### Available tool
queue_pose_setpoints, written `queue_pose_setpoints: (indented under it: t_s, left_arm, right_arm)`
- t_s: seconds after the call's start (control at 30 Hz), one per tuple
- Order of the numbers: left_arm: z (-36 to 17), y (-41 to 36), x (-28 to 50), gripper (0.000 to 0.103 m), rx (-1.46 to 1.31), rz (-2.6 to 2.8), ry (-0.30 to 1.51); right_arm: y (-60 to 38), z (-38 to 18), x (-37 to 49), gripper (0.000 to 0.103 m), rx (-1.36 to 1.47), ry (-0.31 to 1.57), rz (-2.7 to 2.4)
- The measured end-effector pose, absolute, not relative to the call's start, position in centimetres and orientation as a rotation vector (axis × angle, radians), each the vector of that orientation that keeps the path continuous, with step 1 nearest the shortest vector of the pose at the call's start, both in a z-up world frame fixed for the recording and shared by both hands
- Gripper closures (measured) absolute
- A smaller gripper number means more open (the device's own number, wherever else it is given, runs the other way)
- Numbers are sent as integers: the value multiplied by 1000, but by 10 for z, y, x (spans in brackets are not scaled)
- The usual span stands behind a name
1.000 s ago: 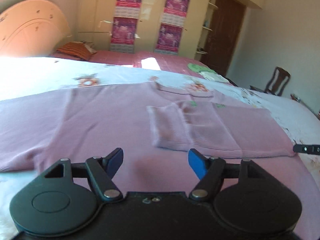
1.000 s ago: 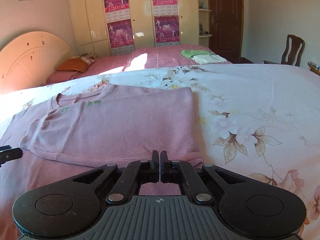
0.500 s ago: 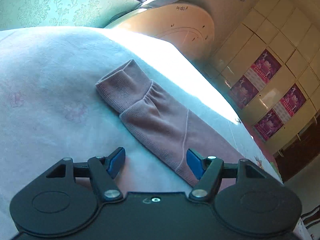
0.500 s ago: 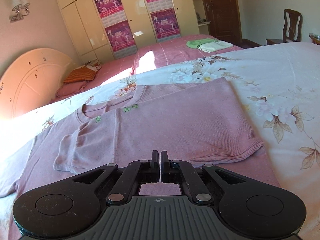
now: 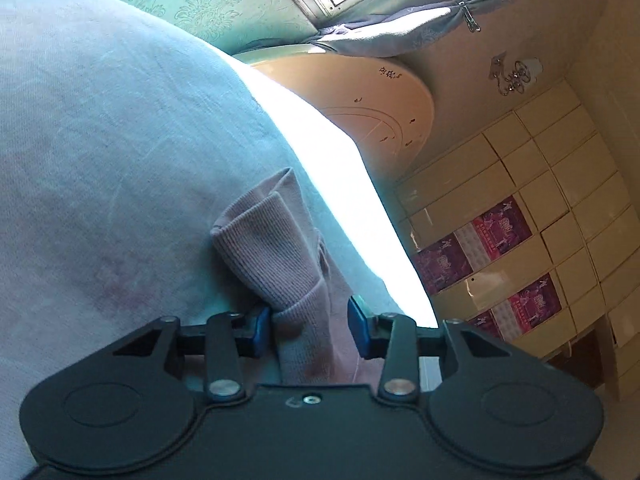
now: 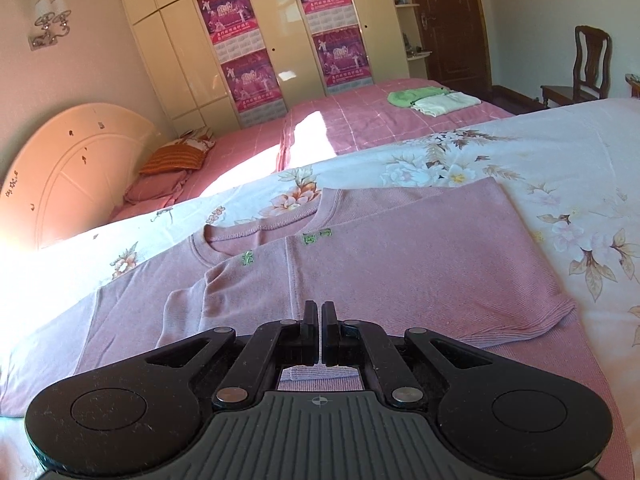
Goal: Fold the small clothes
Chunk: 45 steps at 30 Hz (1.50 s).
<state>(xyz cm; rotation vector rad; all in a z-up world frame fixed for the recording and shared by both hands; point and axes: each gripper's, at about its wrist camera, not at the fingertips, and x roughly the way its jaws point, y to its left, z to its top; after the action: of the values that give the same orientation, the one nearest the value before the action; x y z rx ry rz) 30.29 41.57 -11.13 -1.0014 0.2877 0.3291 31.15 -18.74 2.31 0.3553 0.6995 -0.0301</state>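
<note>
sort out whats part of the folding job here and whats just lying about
Job: pink sweater; its sleeve cuff between the closing left gripper; right gripper, shut and empty.

Lying about: folded green and white clothes, orange pillow, chair, posters.

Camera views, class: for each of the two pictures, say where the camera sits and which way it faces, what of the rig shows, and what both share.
Left wrist: rides the left gripper, rolled sideways, facing the sweater's sleeve cuff on the bedsheet; jaws closing around the sleeve.
Right wrist: rides the right gripper, facing across the sweater toward the wardrobe; jaws shut, empty.
Shared: sweater, headboard, wardrobe posters.
</note>
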Motion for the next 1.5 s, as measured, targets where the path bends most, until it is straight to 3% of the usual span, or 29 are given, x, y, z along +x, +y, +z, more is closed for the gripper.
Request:
queue_pose_setpoints:
  t_s: [0.1,0.13,0.17,0.3,0.43,0.63,0.87,1.03,1.1,1.17,1.23,1.3,1.33,1.4,1.5]
  left_arm:
    - [-111,411,312,73,-935,356,333]
    - [-109,410,320,90,-899,380,373]
    - [-108,409,324,96,-888,385,399]
    - [-82,373,335,97,-732,298,384]
    - [-47,281,364,97,-488,78,440]
    - [-24,134,404,97,-362,-173,481]
    - [-43,-18,429,97,-239,-359,543]
    - [-80,-86,436,96,-165,-454,624]
    - [-100,-107,440,87,-115,-473,678]
    - [-108,-115,437,56,-87,-492,699]
    - [-99,-108,420,34,-59,-524,639]
    - [-87,-92,402,35,-30,-517,578]
    - [-83,-81,396,35,-30,-502,572]
    - [-76,-48,383,36,-48,-430,548]
    - [-72,4,366,38,-13,-277,551]
  right_arm:
    - [-197,19,310,103,366,722,-51]
    - [-200,17,309,103,370,729,-60]
    - [-203,15,309,103,367,741,-78]
    - [-217,9,302,103,388,756,-110]
    - [-226,1,295,103,395,759,-111]
    - [-241,-2,289,103,414,751,-106]
    - [-266,0,284,103,442,741,-96]
    - [-280,3,284,103,481,732,-102]
    - [-285,2,284,103,511,733,-92]
    - [-288,1,283,103,560,729,-64]
    - [-285,2,284,103,570,722,-52]
    - [-279,5,286,47,564,703,-38]
    - [-275,7,285,8,569,667,-26]
    - [-267,8,291,9,569,671,17]
    - [-257,0,307,27,610,702,82]
